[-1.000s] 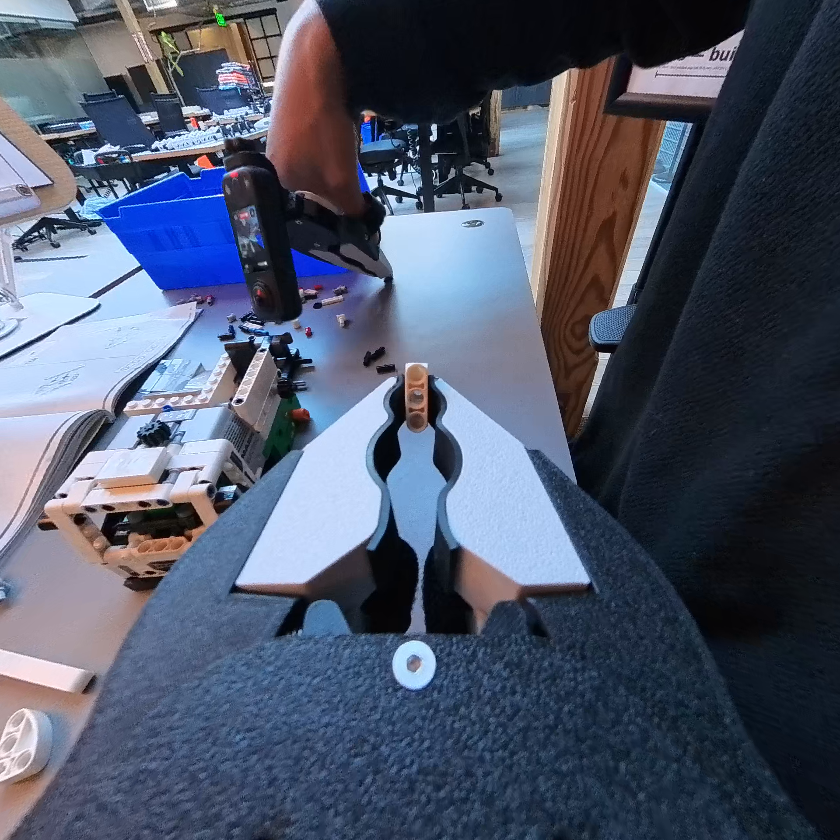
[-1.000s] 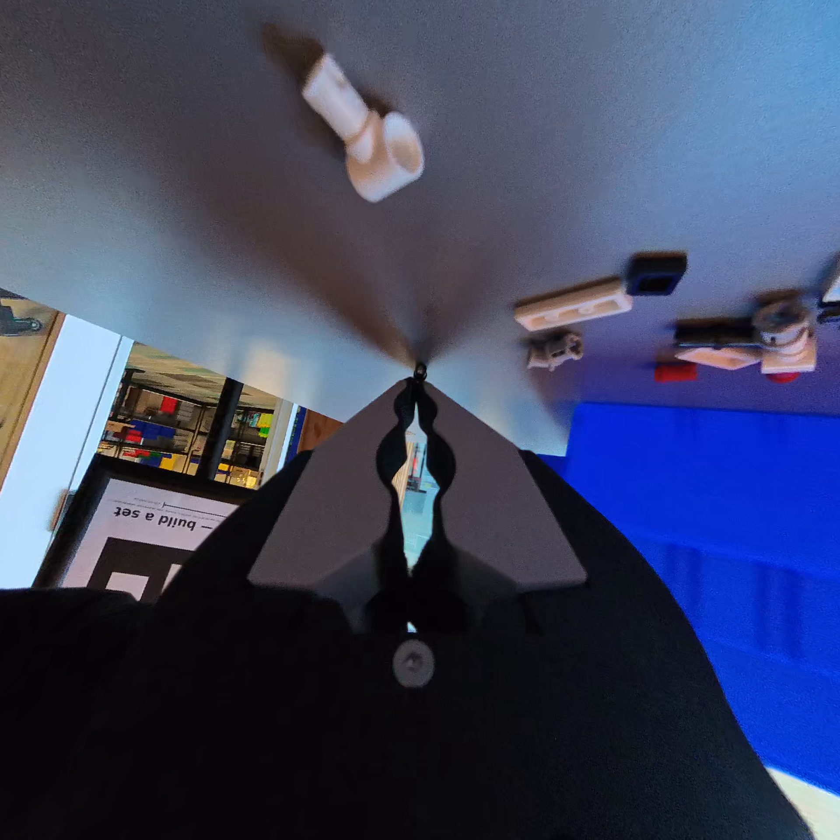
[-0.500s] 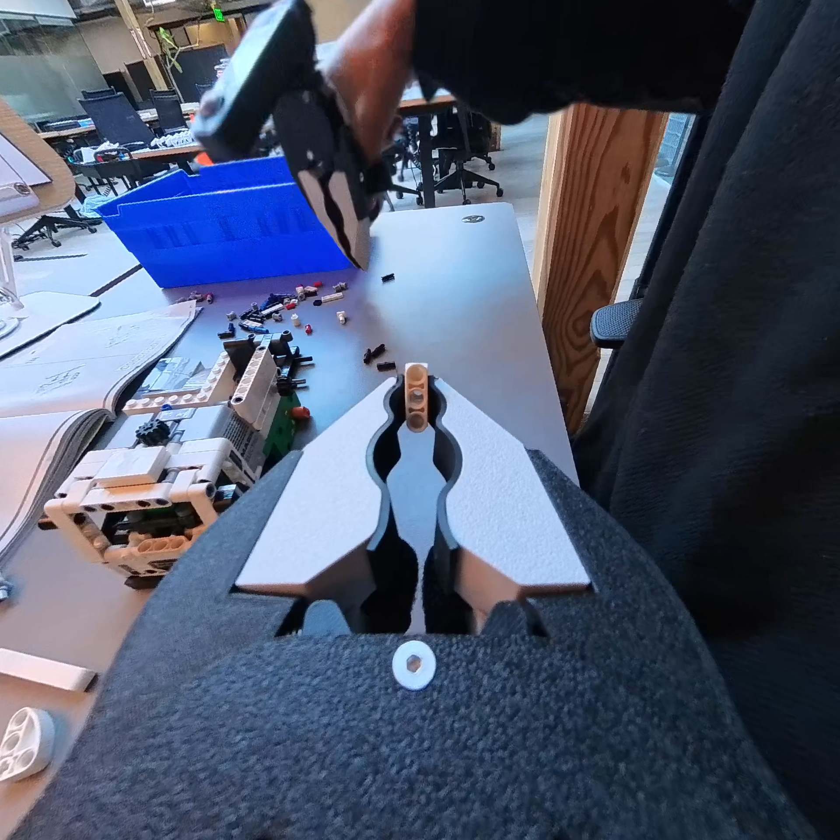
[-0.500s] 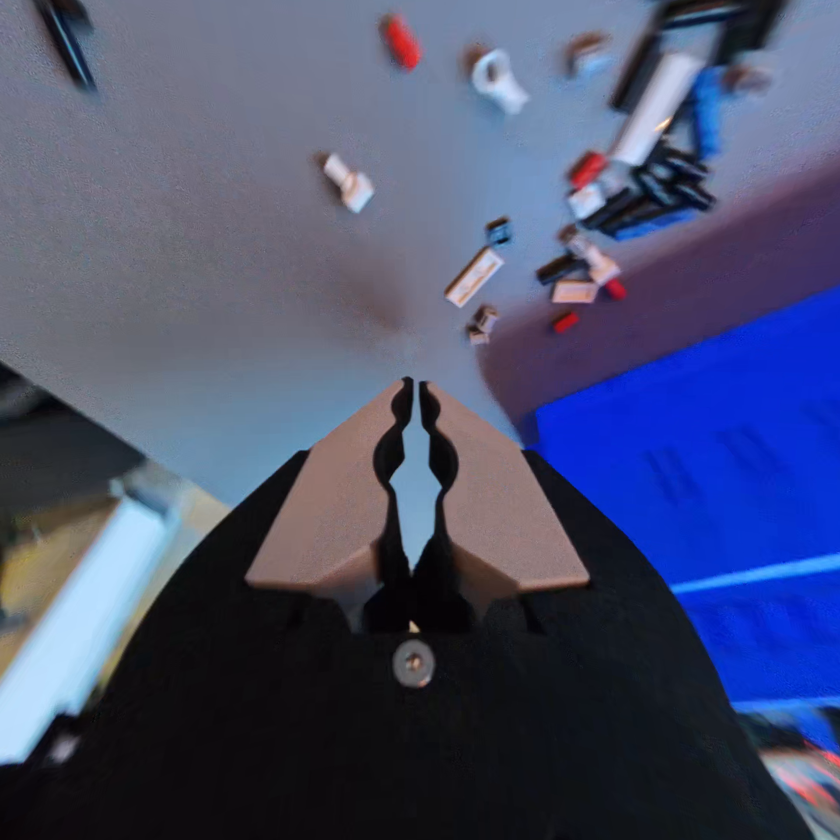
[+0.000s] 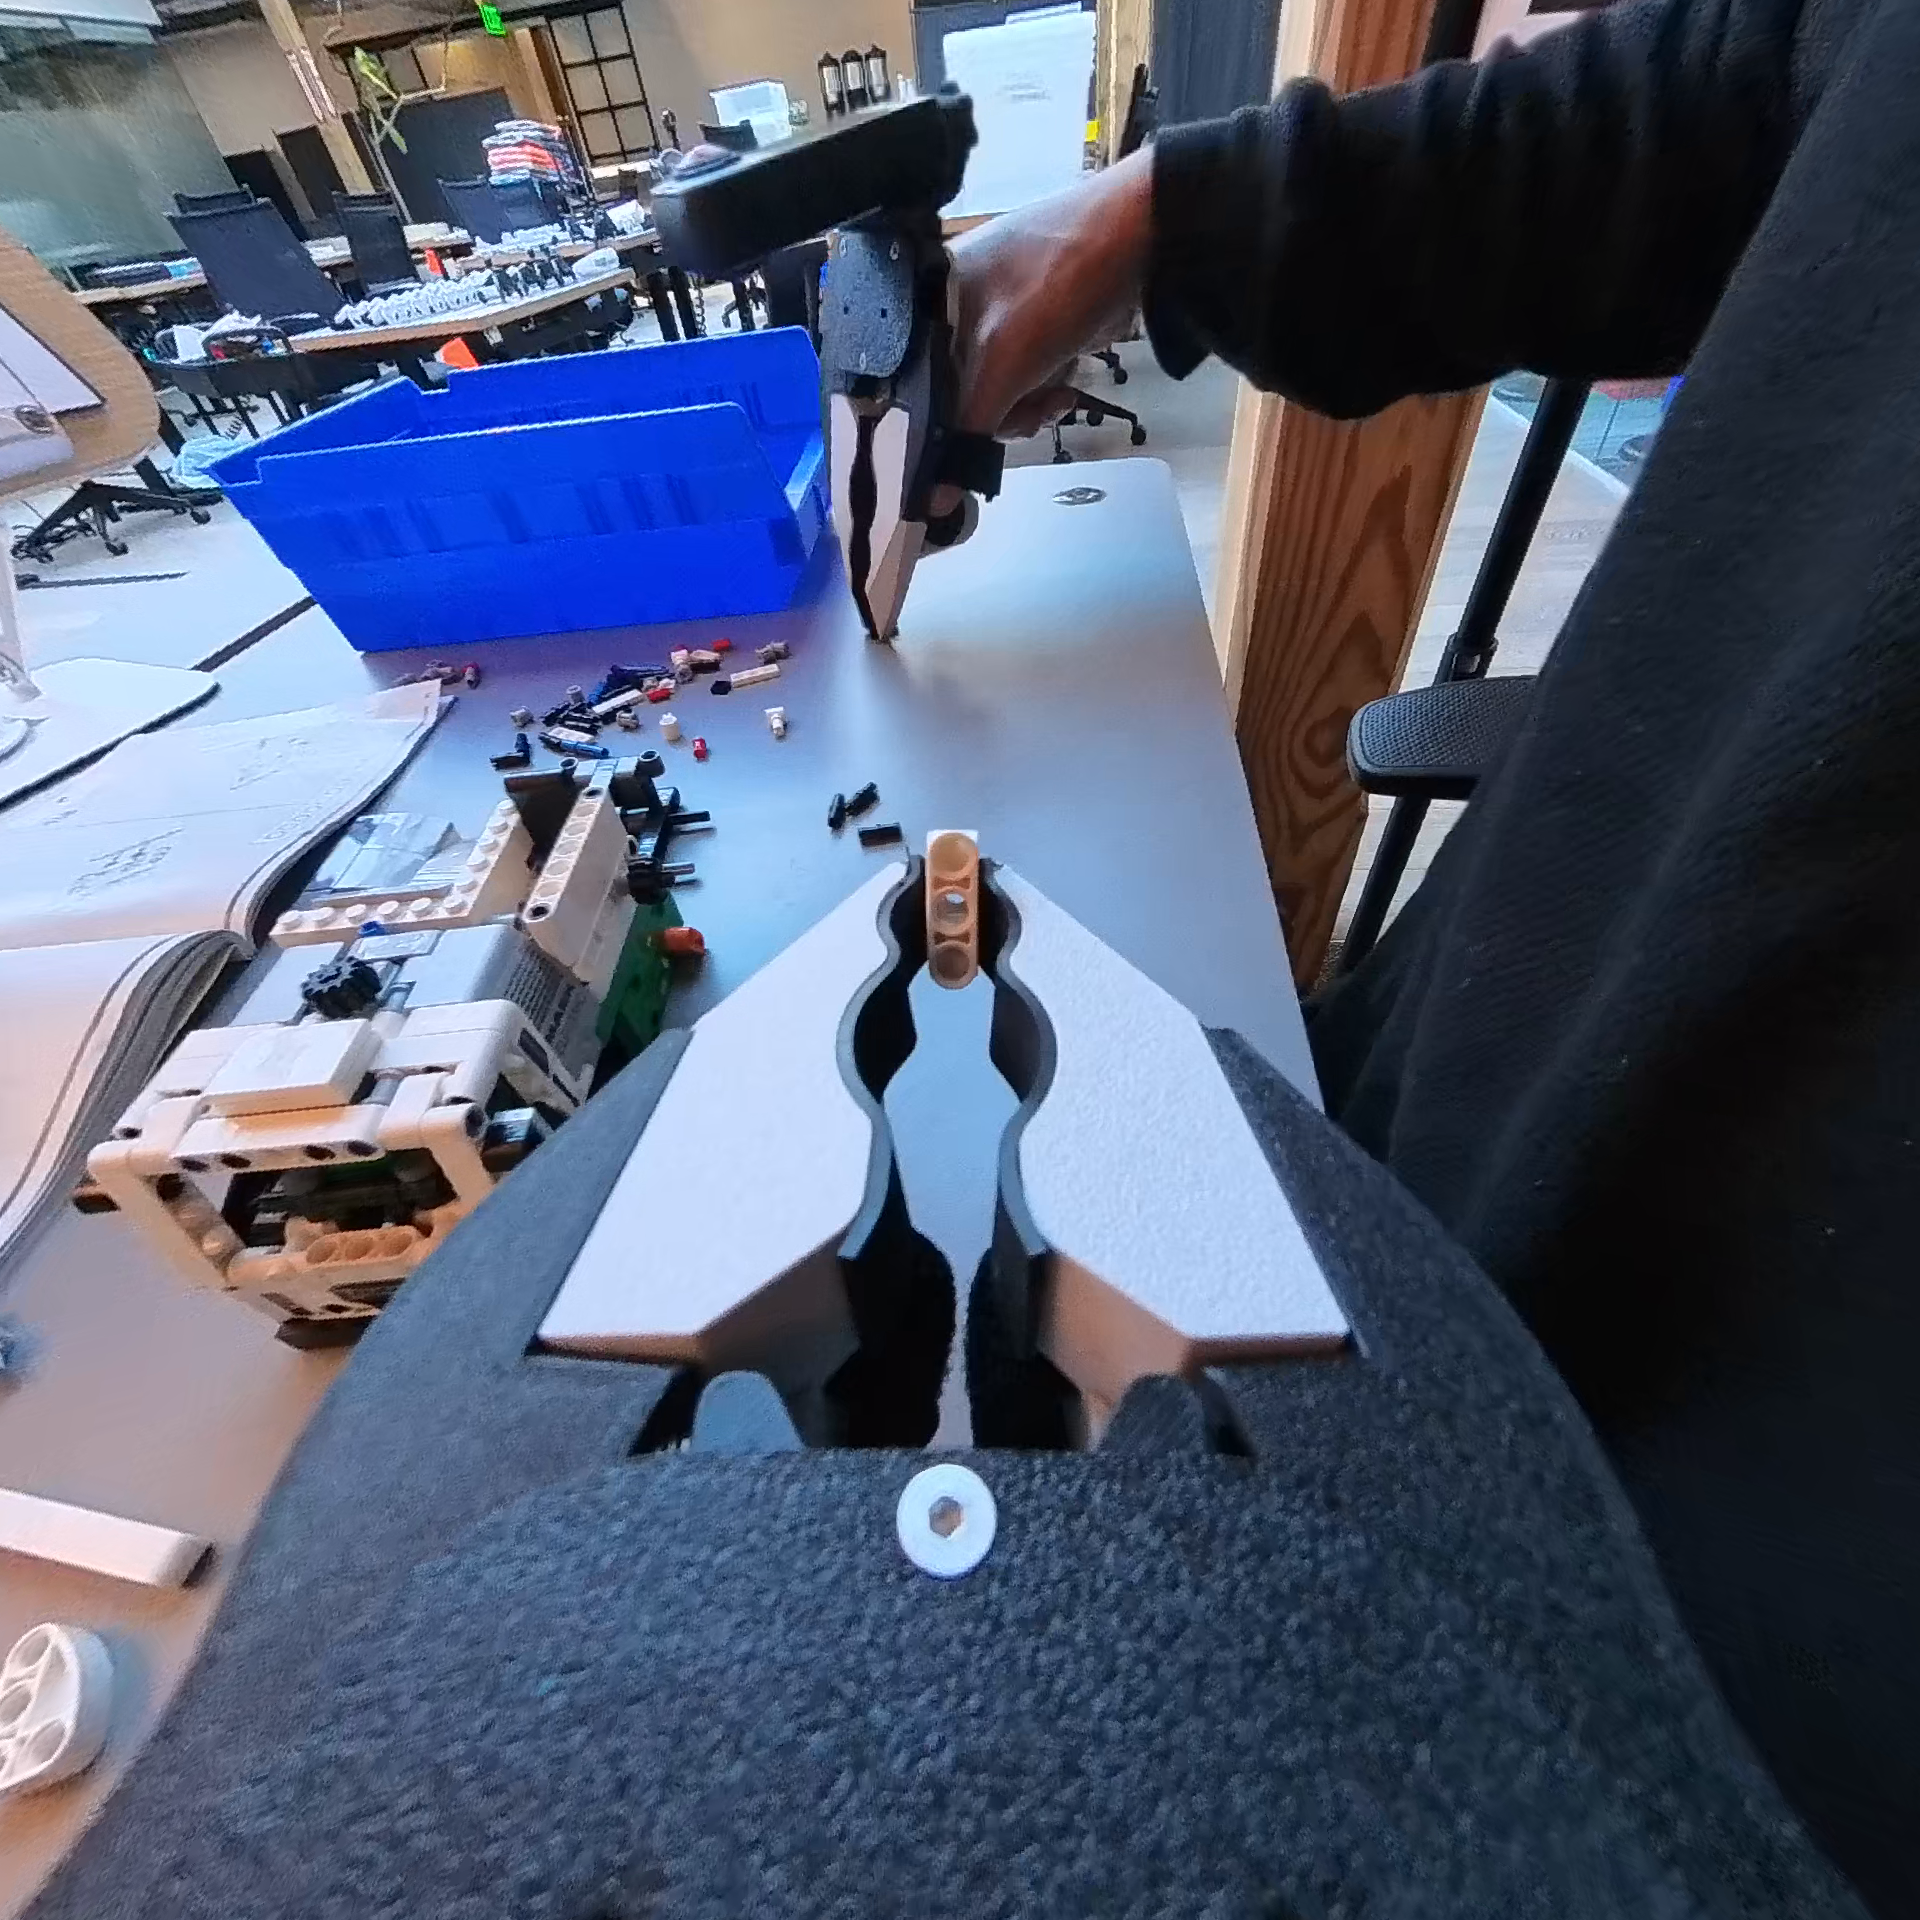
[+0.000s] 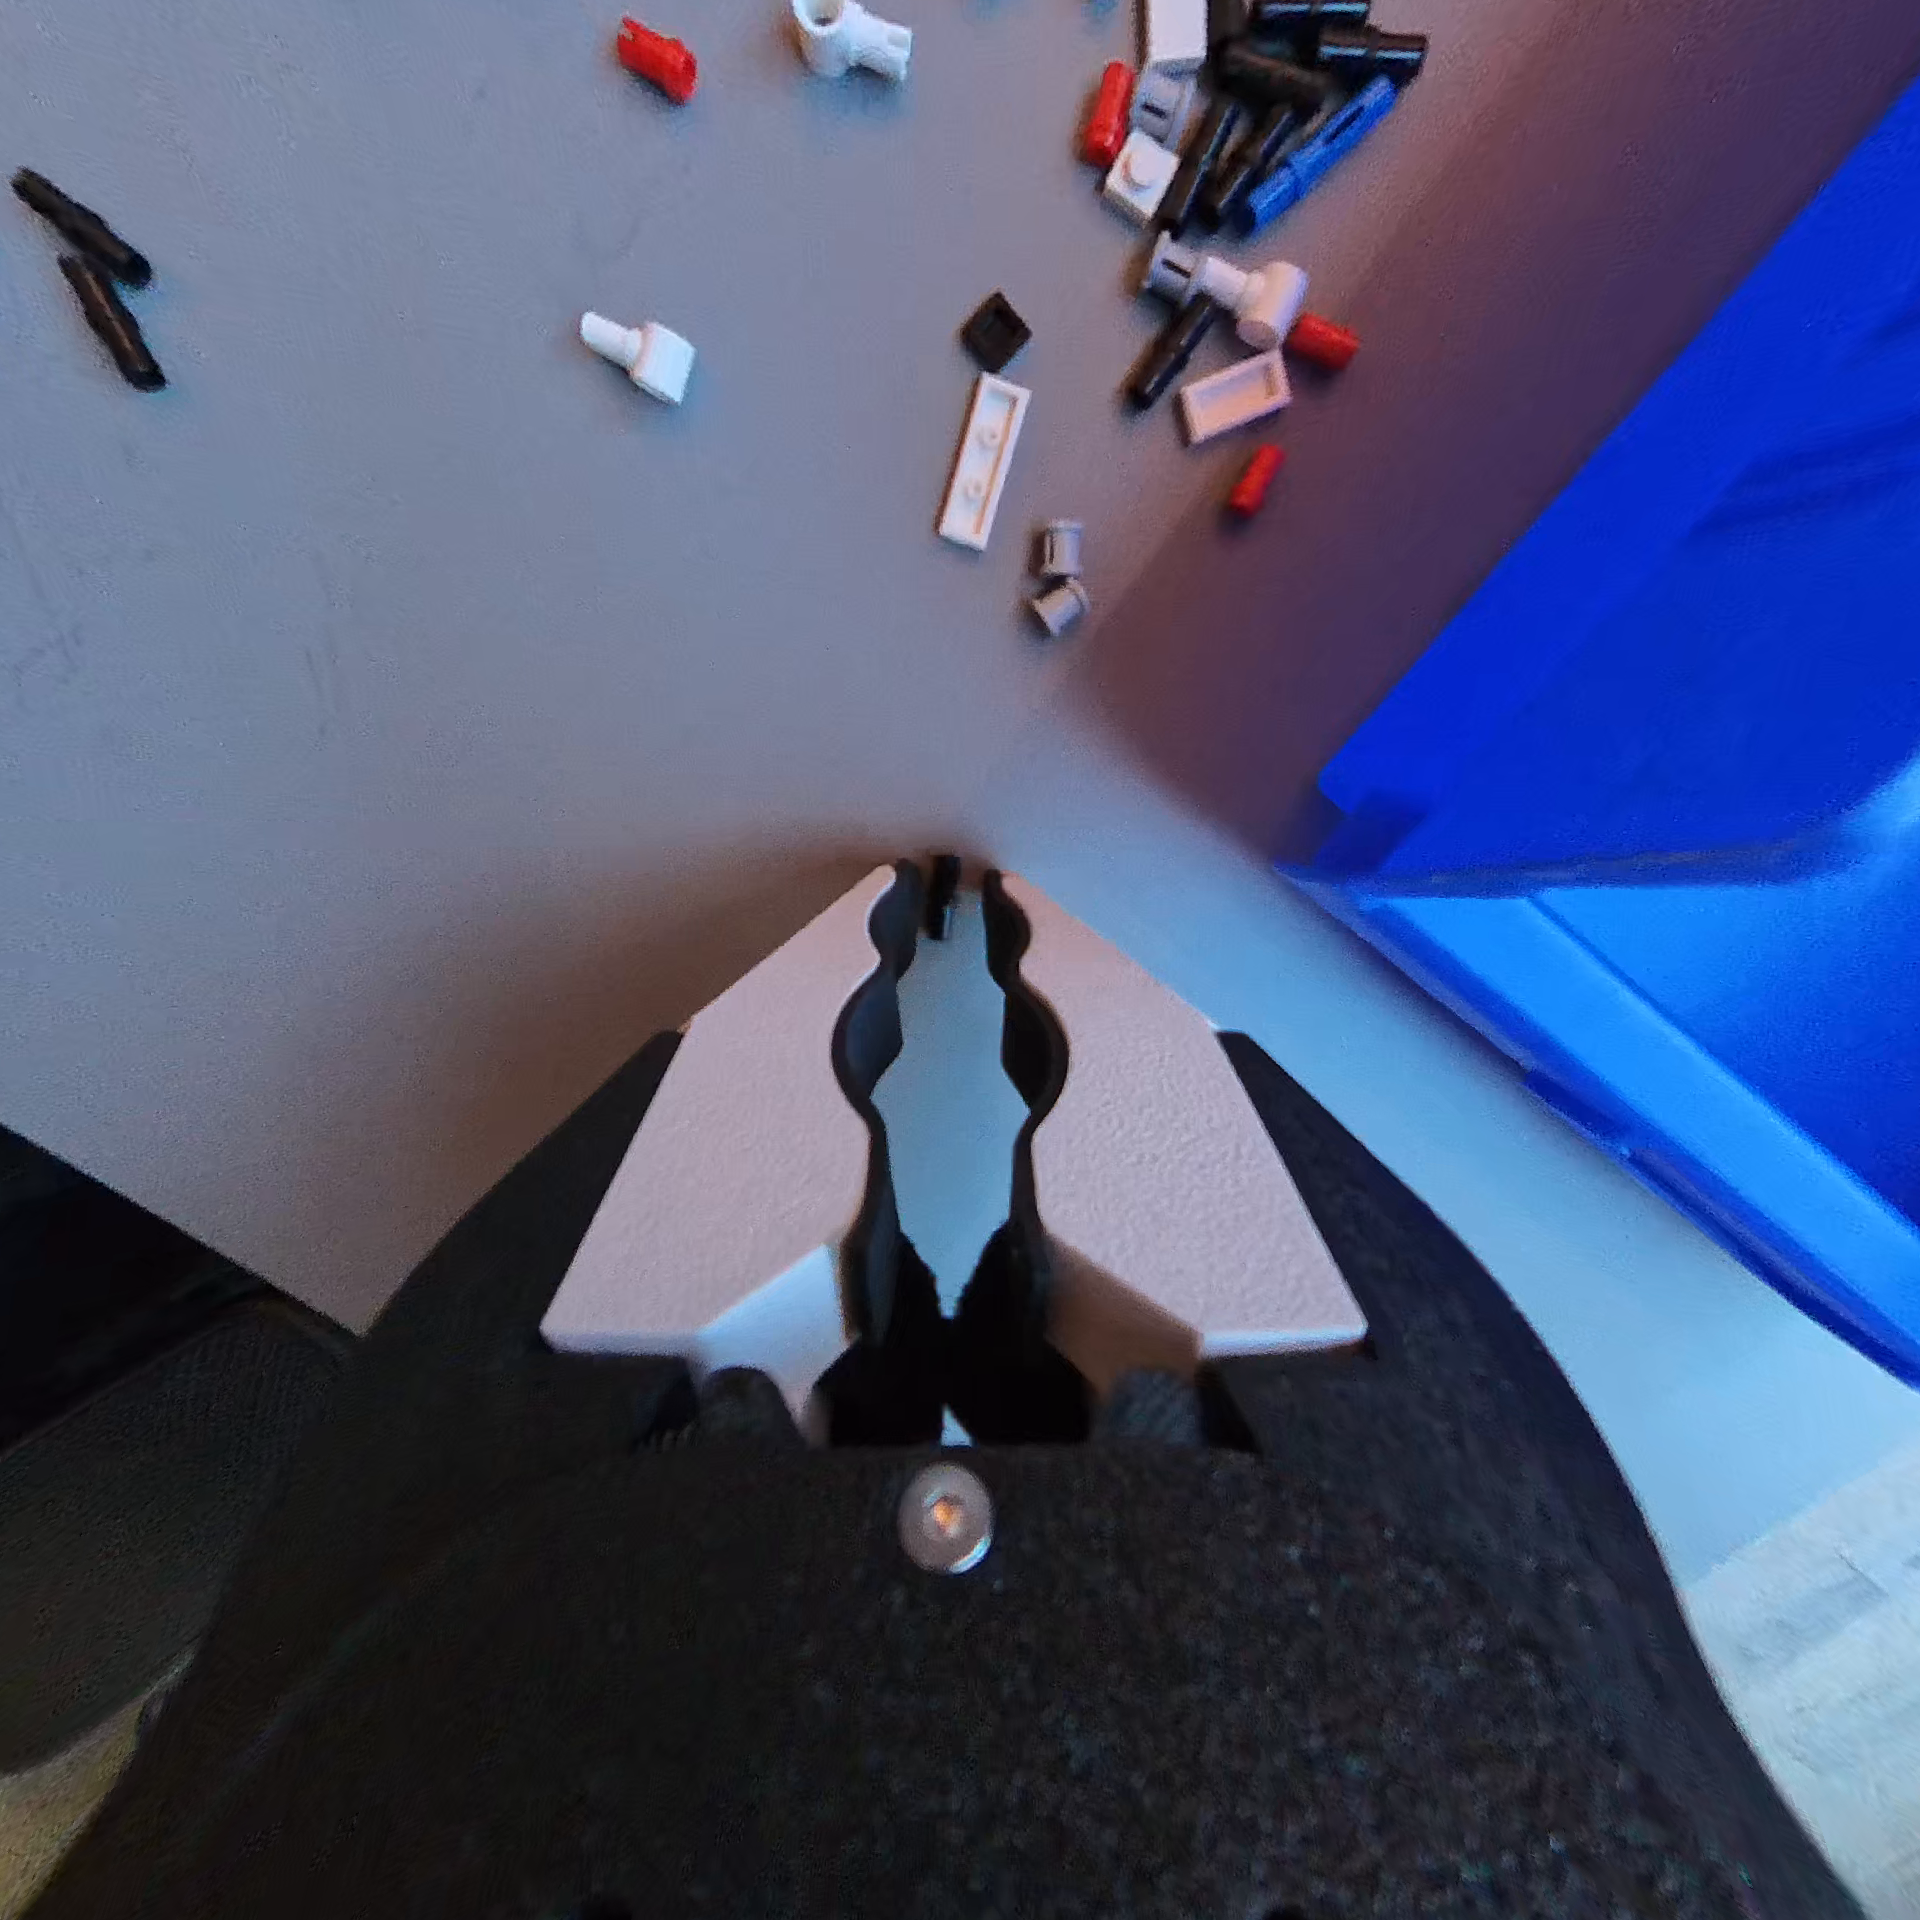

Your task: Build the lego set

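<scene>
Now the right gripper (image 6: 943, 881) has come back down to the worktop (image 6: 416, 623), its fingers slightly parted around a small black pin (image 6: 943, 894), so that pickup is being retried. The left gripper (image 5: 953, 883) stays clamped on a tan beam (image 5: 952, 907). The half-built model (image 5: 395, 1049) waits nearby; the blue bin (image 5: 540, 509) and loose parts (image 6: 1195, 260) crowd the right.

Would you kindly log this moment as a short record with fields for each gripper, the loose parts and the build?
left gripper: shut on tan beam, held above the table
right gripper: tips at the table, slightly apart around a small black pin; not clearly clamped
loose parts: scattered beside the blue bin
build: part-built white model, left of left gripper
booklet: open, behind the build
</scene>
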`<act>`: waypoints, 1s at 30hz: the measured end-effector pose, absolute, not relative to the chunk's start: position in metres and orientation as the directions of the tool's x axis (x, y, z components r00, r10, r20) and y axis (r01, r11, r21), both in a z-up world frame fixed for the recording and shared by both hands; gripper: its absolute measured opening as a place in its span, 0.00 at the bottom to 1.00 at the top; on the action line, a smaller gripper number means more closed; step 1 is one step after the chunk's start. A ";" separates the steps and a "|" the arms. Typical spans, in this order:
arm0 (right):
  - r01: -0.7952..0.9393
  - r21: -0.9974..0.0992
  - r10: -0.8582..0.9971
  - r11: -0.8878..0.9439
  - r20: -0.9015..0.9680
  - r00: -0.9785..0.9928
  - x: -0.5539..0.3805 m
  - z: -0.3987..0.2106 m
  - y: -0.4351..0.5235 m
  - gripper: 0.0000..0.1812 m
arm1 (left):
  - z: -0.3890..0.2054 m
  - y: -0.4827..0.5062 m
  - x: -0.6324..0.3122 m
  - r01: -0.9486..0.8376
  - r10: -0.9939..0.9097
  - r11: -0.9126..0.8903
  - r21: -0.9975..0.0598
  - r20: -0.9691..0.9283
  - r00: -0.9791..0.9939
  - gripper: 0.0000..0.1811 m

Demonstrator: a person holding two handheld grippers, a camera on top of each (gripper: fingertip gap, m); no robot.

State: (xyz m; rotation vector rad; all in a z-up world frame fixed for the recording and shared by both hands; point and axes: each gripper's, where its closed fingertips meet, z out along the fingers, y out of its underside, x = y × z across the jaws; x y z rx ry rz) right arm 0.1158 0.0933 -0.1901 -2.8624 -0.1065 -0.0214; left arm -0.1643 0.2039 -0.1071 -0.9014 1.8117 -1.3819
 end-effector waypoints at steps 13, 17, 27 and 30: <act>-0.095 -0.789 -0.084 -0.607 -0.055 0.995 0.070 -0.137 0.123 0.02 | -0.108 0.203 -0.162 -0.113 -0.847 0.213 -0.970 -0.126 -0.516 0.03; -0.116 -0.942 -0.309 -0.316 -0.013 0.951 0.048 -0.120 0.073 0.02 | -0.107 0.203 -0.163 -0.108 -0.848 0.223 -0.969 -0.138 -0.511 0.03; 0.070 -0.997 -0.468 0.039 0.044 0.882 0.053 -0.140 -0.028 0.02 | -0.107 0.194 -0.161 -0.081 -0.840 0.255 -0.963 -0.179 -0.512 0.03; 0.094 -0.994 -0.468 0.053 0.059 0.882 0.056 -0.135 -0.031 0.02 | -0.105 0.197 -0.160 -0.078 -0.853 0.234 -0.969 -0.166 -0.495 0.03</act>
